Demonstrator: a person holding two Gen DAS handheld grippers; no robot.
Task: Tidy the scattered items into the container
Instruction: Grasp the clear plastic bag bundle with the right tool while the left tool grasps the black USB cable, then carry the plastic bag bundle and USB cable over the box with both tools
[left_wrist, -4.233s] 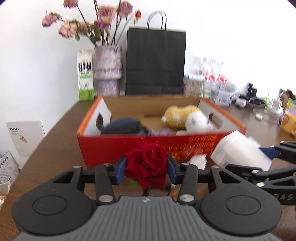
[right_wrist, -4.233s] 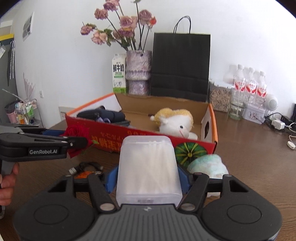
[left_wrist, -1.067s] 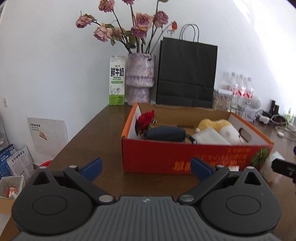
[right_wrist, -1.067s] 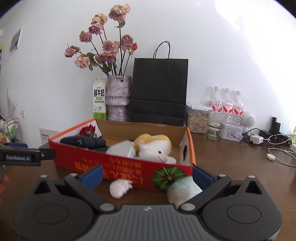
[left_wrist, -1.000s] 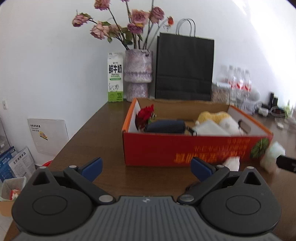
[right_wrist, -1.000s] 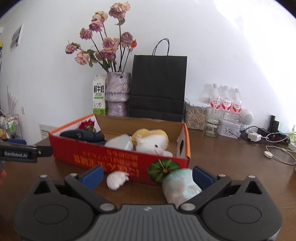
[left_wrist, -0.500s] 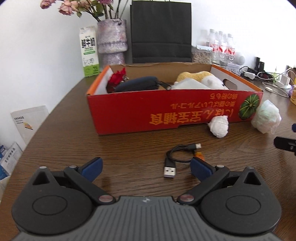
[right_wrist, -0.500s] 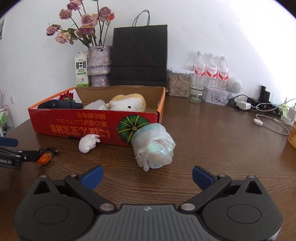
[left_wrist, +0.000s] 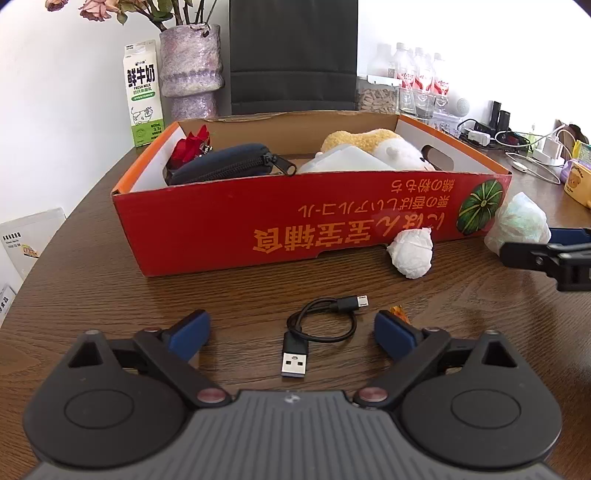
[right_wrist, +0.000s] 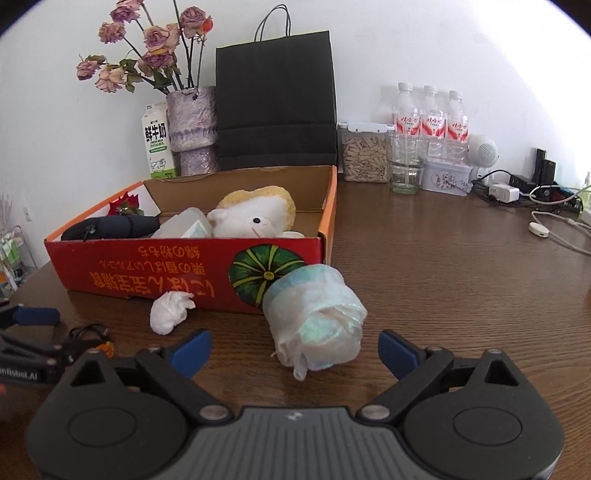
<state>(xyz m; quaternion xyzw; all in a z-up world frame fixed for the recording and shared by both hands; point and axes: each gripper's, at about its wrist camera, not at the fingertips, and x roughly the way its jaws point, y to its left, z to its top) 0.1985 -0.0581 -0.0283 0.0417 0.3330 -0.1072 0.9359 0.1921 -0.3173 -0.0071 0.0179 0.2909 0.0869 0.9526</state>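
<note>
A red cardboard box (left_wrist: 258, 225) (right_wrist: 147, 266) on the brown table holds a red rose (left_wrist: 190, 146), a dark zip pouch (left_wrist: 225, 164), a clear plastic case (left_wrist: 343, 162) and a plush toy (right_wrist: 255, 216). A coiled black USB cable (left_wrist: 314, 328) lies between the pads of my left gripper (left_wrist: 291, 334), whose jaws are closing without touching it. A rolled white diaper (right_wrist: 317, 321) lies between the pads of my right gripper (right_wrist: 295, 350), also closing and clear of it. A crumpled tissue (left_wrist: 410, 251) (right_wrist: 170, 312) rests against the box front.
Behind the box stand a milk carton (left_wrist: 144, 92), a vase of dried flowers (right_wrist: 192, 129), a black paper bag (right_wrist: 277, 103), water bottles (right_wrist: 428, 118), a seed jar (right_wrist: 364, 151) and a glass. Chargers and cables (right_wrist: 535, 195) lie at the back right. A small orange scrap (left_wrist: 399, 314) sits by the left gripper's right pad.
Both grippers let go of the rose and the plastic case, which now lie in the box. They then sank toward the table, framing the cable and the diaper, and their jaws narrowed slightly.
</note>
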